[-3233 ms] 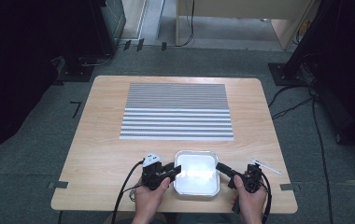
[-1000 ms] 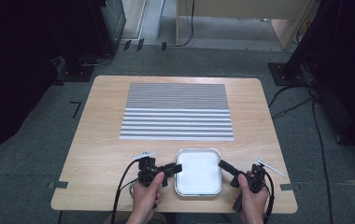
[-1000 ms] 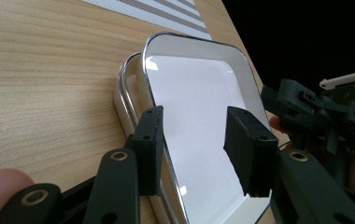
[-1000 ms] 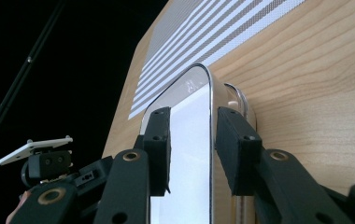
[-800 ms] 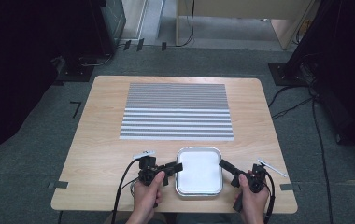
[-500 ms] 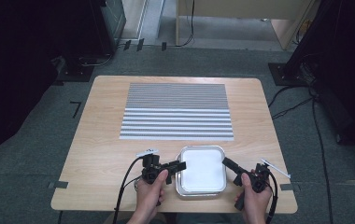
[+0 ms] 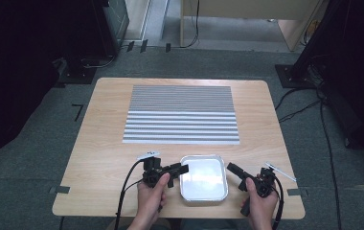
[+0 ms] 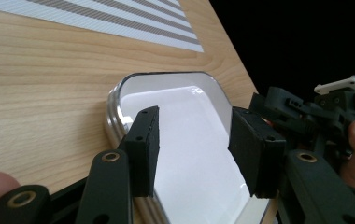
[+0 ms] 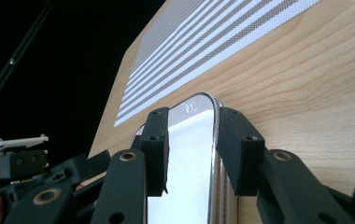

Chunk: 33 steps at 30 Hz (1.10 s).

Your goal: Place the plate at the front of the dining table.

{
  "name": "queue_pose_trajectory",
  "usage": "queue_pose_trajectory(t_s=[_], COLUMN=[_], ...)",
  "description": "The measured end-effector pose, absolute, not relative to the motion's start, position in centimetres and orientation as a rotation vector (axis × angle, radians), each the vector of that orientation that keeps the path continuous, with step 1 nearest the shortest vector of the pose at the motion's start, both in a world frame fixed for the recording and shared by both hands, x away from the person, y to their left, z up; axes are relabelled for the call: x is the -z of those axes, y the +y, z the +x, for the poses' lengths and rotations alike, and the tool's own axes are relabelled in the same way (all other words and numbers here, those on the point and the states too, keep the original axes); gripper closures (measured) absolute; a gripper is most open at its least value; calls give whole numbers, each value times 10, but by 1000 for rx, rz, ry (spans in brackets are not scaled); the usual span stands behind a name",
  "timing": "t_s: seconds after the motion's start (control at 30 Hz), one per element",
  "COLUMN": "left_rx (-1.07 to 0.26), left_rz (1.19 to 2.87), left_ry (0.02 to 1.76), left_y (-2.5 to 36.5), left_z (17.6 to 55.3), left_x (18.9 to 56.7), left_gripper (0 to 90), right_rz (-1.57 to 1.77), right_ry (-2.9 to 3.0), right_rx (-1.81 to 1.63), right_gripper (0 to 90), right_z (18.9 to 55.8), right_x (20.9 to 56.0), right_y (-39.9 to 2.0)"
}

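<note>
A shallow silver tray (image 7: 204, 156) lies flat near the table's front edge. My left gripper (image 7: 184, 168) reaches in at its left side, jaws level. In the left gripper view (image 8: 195, 116) the jaws stand apart over the tray (image 8: 189, 93); they have just been opening, and the pads (image 8: 150, 140) press on nothing. My right gripper (image 7: 232, 167) sits just off the tray's right edge, open. In the right gripper view (image 9: 194, 112) the tray's rim (image 9: 213, 140) runs up between the two jaws, with a gap on the left pad's side.
A grey-and-white striped mat (image 7: 182, 115) covers the middle of the wooden table (image 7: 103, 158). Bare wood lies left of my left hand. Dark equipment and cables (image 7: 309, 105) stand on the carpet around the table.
Both hands have drifted slightly to the right beside the tray. The left gripper's jaws stand a little wider apart than before. The tray has stayed where it was.
</note>
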<state>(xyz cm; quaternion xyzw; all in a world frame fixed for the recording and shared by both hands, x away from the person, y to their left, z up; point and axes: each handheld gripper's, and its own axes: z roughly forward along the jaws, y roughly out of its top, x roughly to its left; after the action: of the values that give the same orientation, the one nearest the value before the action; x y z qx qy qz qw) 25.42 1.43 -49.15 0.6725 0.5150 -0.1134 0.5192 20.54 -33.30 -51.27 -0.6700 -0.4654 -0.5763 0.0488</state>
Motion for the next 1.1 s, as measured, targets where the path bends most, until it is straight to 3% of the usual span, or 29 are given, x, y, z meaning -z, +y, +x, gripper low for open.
queue_pose_trajectory(t_s=[1.1], left_rx=[331], left_rz=[1610], left_ry=[1294], left_y=[15], left_z=[248], left_x=[505], left_gripper=[516], right_rz=[-2016], right_ry=[-1410], right_rx=[1628], right_gripper=[683], right_z=[208], right_x=[522], right_y=[-327])
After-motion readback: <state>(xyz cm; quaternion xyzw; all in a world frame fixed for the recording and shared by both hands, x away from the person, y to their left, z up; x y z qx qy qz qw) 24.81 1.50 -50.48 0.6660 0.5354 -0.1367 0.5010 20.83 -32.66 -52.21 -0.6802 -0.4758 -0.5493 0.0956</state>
